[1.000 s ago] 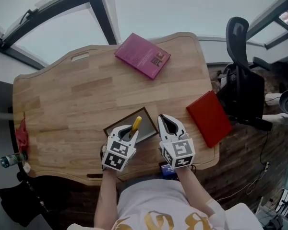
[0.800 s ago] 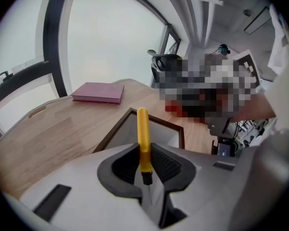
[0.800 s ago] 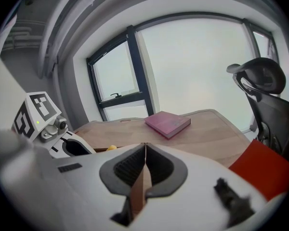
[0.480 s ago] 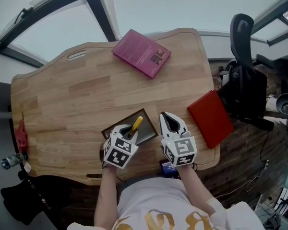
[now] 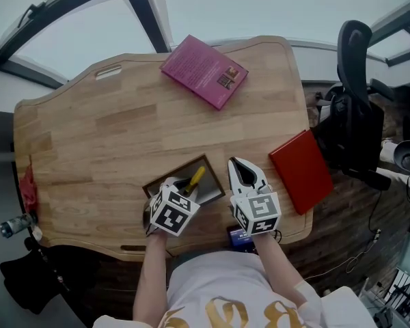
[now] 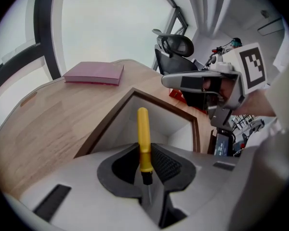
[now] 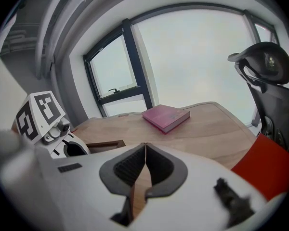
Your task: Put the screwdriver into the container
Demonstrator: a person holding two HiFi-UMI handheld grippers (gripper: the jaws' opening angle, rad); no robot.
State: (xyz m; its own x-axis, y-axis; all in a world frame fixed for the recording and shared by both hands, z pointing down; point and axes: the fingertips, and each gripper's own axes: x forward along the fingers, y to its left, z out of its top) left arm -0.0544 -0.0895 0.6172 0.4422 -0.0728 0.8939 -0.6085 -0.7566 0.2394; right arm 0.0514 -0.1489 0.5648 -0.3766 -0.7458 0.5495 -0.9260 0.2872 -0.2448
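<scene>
Screwdriver [image 6: 143,138] with a yellow handle is clamped in the left tongs [image 6: 145,163]. Its handle points out over the open brown container [image 6: 183,136] on the wooden surface [image 5: 109,135]. The right tongs [image 7: 145,154] are pressed together with nothing between them, just beside the container. A pink book [image 5: 203,72] lies at the far edge.

Table [image 5: 123,135] pale wood, matt grain; screwdriver [image 6: 143,134] handle smooth yellow plastic.

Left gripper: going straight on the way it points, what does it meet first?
Likely the inner wall of the brown-rimmed rectangular container; the yellow-handled screwdriver held by the left gripper would touch it first. Depth unclear.
</scene>
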